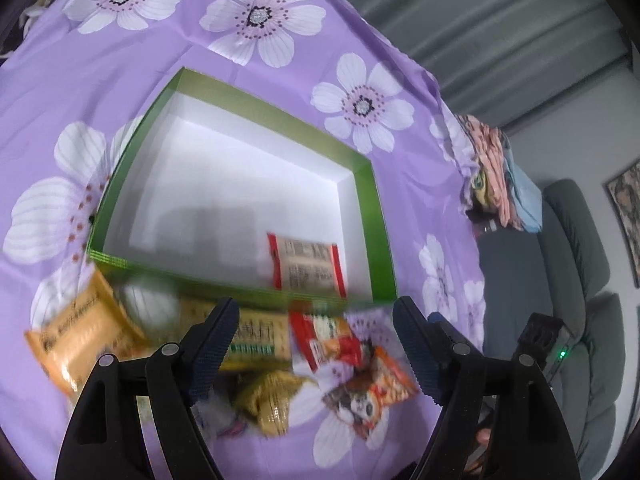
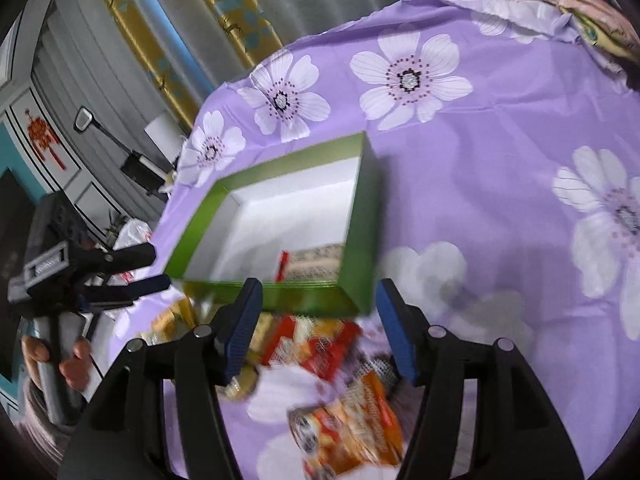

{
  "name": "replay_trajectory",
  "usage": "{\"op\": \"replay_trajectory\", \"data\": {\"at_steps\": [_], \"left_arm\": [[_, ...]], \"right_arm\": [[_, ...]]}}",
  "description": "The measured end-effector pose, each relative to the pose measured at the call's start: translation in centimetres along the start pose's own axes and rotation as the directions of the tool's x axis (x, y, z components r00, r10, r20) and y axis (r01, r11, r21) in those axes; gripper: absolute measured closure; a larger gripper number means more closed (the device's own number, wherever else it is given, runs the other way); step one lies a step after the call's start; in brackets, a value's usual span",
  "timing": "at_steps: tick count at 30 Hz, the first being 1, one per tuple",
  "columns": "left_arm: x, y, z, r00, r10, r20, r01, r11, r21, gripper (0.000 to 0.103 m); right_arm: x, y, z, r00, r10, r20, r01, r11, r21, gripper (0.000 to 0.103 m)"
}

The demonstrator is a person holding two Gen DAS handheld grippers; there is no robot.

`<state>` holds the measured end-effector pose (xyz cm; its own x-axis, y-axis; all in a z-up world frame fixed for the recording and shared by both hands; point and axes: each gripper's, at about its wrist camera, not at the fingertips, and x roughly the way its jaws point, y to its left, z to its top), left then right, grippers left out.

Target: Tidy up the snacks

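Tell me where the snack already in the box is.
The red-edged packet lies inside the green box, in its near right corner in the left wrist view.

Both wrist views down on box [image 1: 362, 168]

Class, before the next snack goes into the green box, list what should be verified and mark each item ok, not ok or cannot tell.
1. Left gripper open, nothing between its fingers: ok.
2. Right gripper open and empty: ok.
3. Green box has free floor space: ok; only one red-edged packet lies in it, near the front wall.
4. Snacks remain outside to pick: ok; the orange packet and yellow packet lie on the purple cloth.
5. Images sharp enough to aim: not ok, blurred.
6. Box sits flat: cannot tell.
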<state>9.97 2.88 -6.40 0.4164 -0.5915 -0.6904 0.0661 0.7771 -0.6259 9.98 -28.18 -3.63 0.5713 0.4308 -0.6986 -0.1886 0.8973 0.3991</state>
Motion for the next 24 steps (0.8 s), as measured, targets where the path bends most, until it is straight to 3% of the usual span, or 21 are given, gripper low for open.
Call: {"op": "replay_trajectory", "data": {"at_steps": [12, 18, 24], "left_arm": [[0.4, -3.1, -6.5, 0.992, -0.079, -0.099, 0.079, 0.997, 0.002, 0.024], [2.7, -4.9, -9.5, 0.979, -0.099, -0.178, 0.098, 0.995, -0.014, 0.024], [3.5, -6.3, -11.7, 0.978, -0.055, -0.204, 0.063, 0.997, 0.034, 0.024]], "right_arm": [[-2.2, -0.7, -3.4, 0.993, -0.096, -0.069, 0.086, 0.987, -0.136, 0.044], [-0.8, -0.5, -5.0, 0.987, -0.074, -0.143, 0.045, 0.98, -0.191, 0.048], [0.2, -2.0, -4.9, 0.982, -0.031, -0.185, 0.003, 0.989, -0.147, 0.051]]}}
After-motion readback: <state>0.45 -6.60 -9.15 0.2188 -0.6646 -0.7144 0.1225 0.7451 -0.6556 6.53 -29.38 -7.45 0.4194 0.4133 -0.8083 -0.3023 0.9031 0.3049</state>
